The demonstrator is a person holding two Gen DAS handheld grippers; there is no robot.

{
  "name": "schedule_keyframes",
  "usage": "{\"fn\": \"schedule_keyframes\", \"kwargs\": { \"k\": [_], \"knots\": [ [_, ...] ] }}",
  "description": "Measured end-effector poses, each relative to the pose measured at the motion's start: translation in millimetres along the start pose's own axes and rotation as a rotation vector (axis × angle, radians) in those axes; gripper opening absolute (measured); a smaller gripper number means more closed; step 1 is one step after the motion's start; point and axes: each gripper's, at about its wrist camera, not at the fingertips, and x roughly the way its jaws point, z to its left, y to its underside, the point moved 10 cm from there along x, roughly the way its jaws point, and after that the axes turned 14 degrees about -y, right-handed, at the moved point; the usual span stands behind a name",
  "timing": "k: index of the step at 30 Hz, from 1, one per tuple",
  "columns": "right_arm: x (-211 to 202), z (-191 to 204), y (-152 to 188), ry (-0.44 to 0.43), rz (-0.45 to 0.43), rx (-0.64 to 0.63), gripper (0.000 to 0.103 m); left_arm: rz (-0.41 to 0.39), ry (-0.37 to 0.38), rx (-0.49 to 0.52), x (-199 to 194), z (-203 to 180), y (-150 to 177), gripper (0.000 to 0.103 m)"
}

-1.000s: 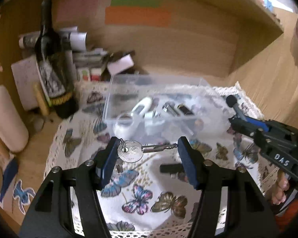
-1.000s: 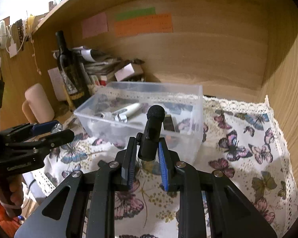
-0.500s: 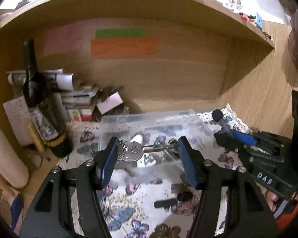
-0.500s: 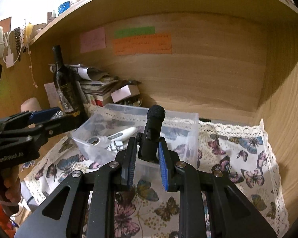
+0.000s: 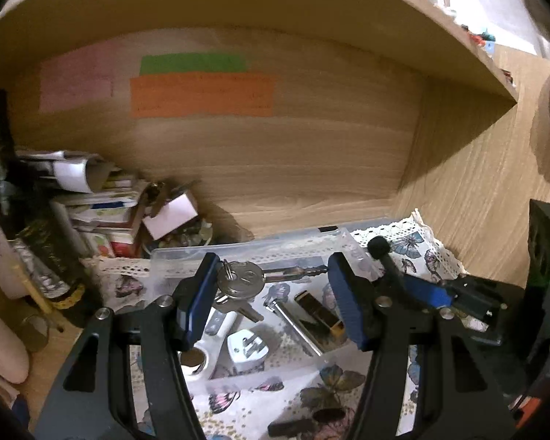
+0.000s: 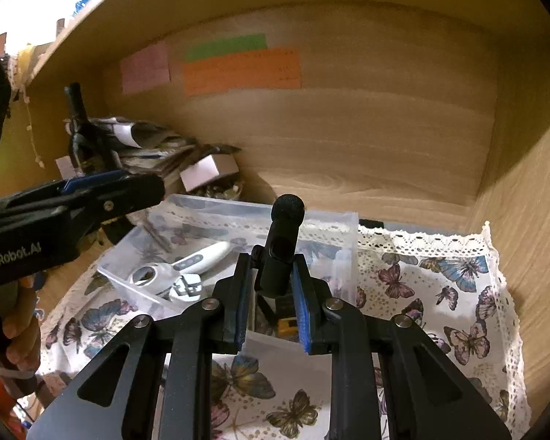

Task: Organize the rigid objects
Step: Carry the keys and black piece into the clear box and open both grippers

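Wooden alcove back wall (image 6: 348,139), shelf overhead (image 5: 238,7), dim warm light, butterfly tablecloth (image 6: 440,293).

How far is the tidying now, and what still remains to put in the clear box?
Done: a white plug, a thermometer and a lighter already lie in the clear box. In hand: the left gripper holds a bunch of keys above the box, and the right gripper clamps a small black microphone. Left: both must still be dropped in.
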Motion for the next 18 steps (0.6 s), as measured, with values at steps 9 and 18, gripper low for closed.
{"fn": "schedule_keyframes", "kwargs": {
  "k": [9, 18],
  "knots": [
    [33, -17, 16, -0.001, 0.083, 0.033, 0.02, 0.1, 0.042, 0.0, 41, -17, 12, 0.06],
    [49, -22, 27, -0.012, 0.131, 0.052, 0.02, 0.168, -0.002, 0.014, 77, -17, 30, 0.06]
  ]
}}
